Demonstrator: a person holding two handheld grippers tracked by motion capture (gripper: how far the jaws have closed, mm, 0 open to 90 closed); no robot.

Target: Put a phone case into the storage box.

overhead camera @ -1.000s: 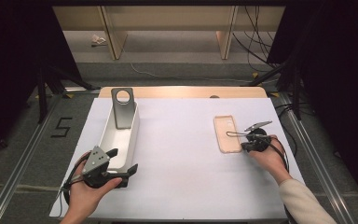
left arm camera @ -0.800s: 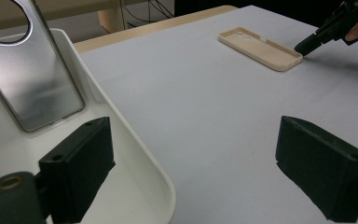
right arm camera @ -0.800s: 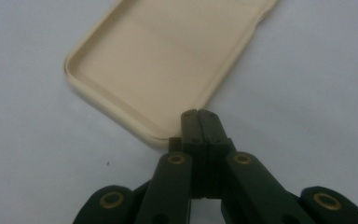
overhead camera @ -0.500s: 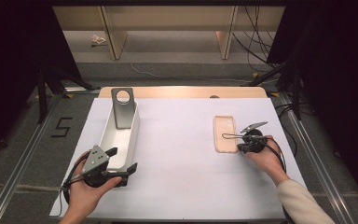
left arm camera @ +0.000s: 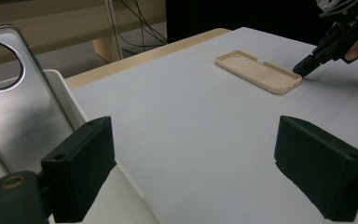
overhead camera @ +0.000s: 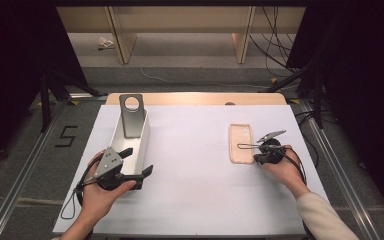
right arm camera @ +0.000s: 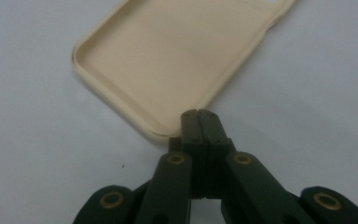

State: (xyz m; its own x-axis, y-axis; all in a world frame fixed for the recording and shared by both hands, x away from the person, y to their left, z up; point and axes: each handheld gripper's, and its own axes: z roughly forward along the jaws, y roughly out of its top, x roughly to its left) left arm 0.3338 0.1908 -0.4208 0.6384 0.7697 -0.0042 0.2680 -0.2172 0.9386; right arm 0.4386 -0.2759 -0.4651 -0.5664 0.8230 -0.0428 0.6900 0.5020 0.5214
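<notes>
- Your right gripper (overhead camera: 258,152) has its fingers (right arm camera: 198,122) pressed together, nothing between them; tips sit at the near edge of the beige phone case (overhead camera: 241,143), touching or just short of it, cannot tell which.
- The case lies flat on the white bench (overhead camera: 195,165), open side up, straight ahead of those closed fingers.
- To take the case you likely need to part the fingers first, then put one finger inside the rim and one outside; pinching the thin wall looks like the only hold on offer.
- Keep the tips low and level; a shove with closed fingers would probably just slide the case away over the smooth bench.
- Your left gripper (overhead camera: 135,165) has its fingers (left arm camera: 79,170) spread wide, gripping nothing; they sit at the near end of the white tray (overhead camera: 132,147).
- The grey phone (overhead camera: 131,114) leans in the tray's far end, well ahead of the left fingers.
- Hold the left one quiet so the tray doesn't get bumped while the right works.
</notes>
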